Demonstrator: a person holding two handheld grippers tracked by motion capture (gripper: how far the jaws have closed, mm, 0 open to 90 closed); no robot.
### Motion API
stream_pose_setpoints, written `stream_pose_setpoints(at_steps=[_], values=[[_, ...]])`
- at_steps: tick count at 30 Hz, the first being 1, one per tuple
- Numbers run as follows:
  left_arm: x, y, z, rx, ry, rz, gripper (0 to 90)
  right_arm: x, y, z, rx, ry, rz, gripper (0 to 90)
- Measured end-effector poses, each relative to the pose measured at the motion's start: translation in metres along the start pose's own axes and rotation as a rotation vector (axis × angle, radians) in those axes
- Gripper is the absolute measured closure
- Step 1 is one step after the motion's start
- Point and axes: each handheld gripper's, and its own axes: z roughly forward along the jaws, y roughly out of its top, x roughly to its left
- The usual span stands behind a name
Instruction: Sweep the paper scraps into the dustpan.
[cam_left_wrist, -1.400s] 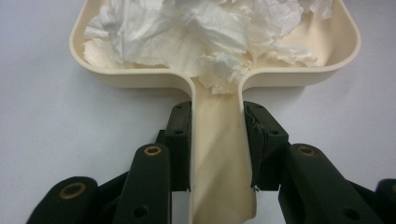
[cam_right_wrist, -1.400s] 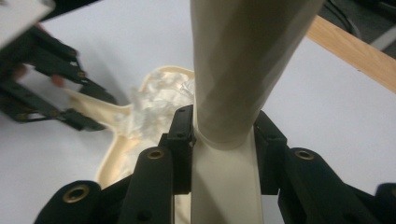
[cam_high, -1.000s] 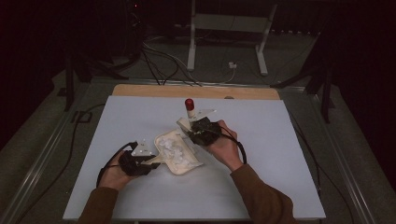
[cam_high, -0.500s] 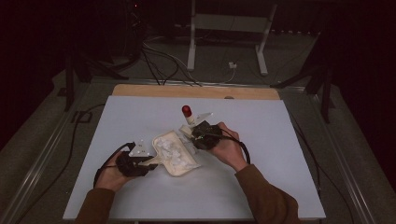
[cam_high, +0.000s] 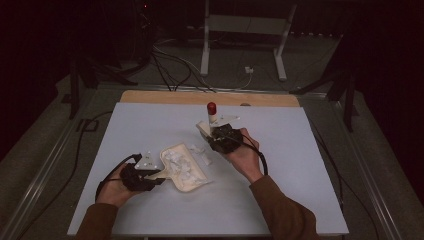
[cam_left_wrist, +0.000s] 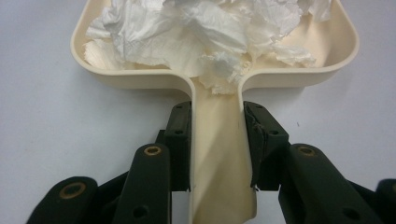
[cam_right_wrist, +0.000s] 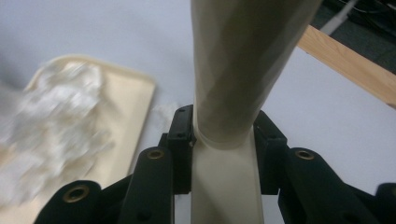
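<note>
I have my left claw (cam_left_wrist: 217, 140) clamped on the flat handle of the cream dustpan (cam_high: 183, 167), jaws pressing both edges of it, so the pan lies flat on the worktop (cam_high: 300, 165) and should not slide when paper is pushed into it. The pan sits left of the worktop's middle, its open mouth towards my right hand, and it already carries a heap of crumpled white paper (cam_left_wrist: 196, 32). My right claw (cam_right_wrist: 223, 135) is closed just as tightly round the cream handle of the small brush (cam_right_wrist: 243, 60); in the high view that brush stands nearly upright, its red-tipped end (cam_high: 212, 107) pointing up and away from me, lifted clear of the pan, I judge, between sweeps. A few loose scraps (cam_high: 202, 155) lie on the worktop between the brush and the pan's mouth, just beside the rim, which is why I judge the sweeping not yet finished. My left forearm comes in low from the near edge with the hand resting on the surface behind the pan; my right forearm reaches further forward, the wrist bent so the claw points away from me.
</note>
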Motion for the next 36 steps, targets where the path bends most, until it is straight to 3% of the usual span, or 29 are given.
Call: stream_pose_setpoints(at_steps=[3,7,12,19,28,32,36], values=[[0.0,0.0,0.001,0.013,0.001,-0.003,66.6,0.001,-0.005,0.014,0.018,-0.026,0.029,66.3],[0.002,0.0,0.004,0.028,0.001,-0.011,66.6,0.008,-0.011,0.029,0.031,-0.043,0.034,66.3],[0.003,0.003,0.008,0.029,0.004,-0.014,66.5,0.023,-0.009,0.034,0.03,-0.01,0.032,66.3],[0.001,0.003,0.012,0.026,0.007,-0.011,66.5,0.045,-0.003,0.033,0.008,0.104,0.05,66.4],[0.0,-0.002,0.016,-0.029,0.016,-0.03,66.5,0.066,0.003,0.026,0.009,0.179,0.003,66.4],[-0.003,-0.006,0.017,-0.065,0.025,-0.034,66.6,0.069,0.006,0.02,-0.013,0.145,-0.036,66.4],[-0.003,-0.011,0.016,-0.106,0.032,-0.046,66.6,0.065,0.01,0.01,-0.044,0.126,-0.041,66.4]])
